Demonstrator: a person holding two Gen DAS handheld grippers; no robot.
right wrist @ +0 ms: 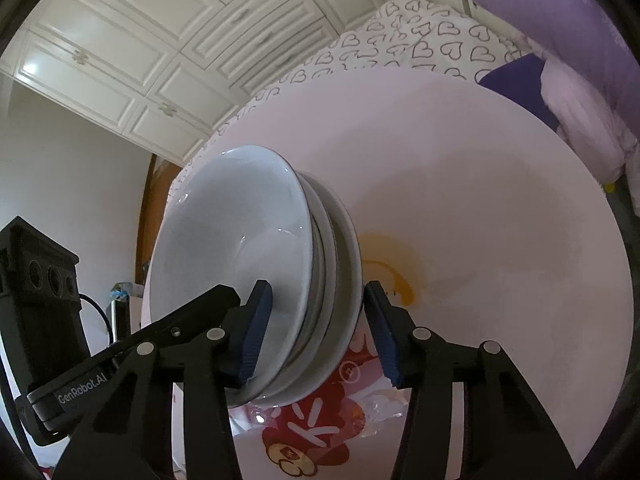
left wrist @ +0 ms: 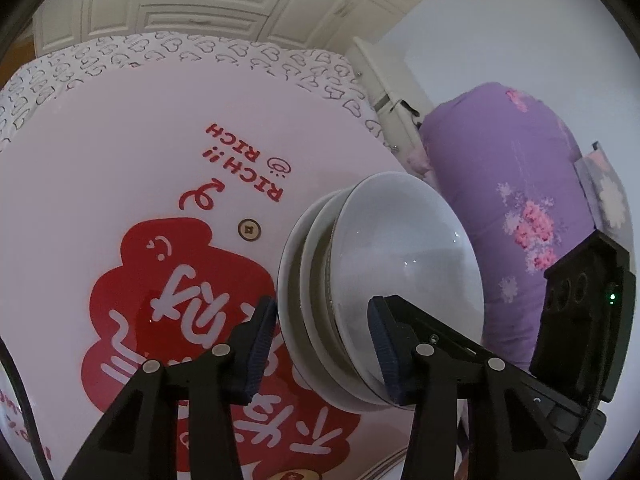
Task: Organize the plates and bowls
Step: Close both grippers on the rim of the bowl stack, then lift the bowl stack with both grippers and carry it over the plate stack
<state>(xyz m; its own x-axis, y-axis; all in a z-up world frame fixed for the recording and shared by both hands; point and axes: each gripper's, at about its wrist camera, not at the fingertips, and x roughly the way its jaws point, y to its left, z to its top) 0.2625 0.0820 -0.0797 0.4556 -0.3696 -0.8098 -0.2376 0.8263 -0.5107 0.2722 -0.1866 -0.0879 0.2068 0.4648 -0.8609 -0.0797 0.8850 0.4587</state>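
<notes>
A white bowl [left wrist: 404,248] rests on two white plates [left wrist: 296,280], and the stack sits near the edge of a round white table [left wrist: 120,160] with red lettering. My left gripper [left wrist: 322,350] straddles the stack's rim, one pad inside the bowl and the other against the underside of the bottom plate; both look pressed on. From the opposite side, my right gripper [right wrist: 316,334] clamps the same bowl [right wrist: 232,232] and plates [right wrist: 344,248] in the same way. Whether the stack is touching the table I cannot tell.
A purple flowered quilt roll [left wrist: 520,180] stands just beyond the table edge. Heart-print bedding [left wrist: 160,52] lies behind the table, with white cupboard doors [right wrist: 140,40] further back. An orange mark [right wrist: 400,276] shows on the table [right wrist: 480,200] beside the stack.
</notes>
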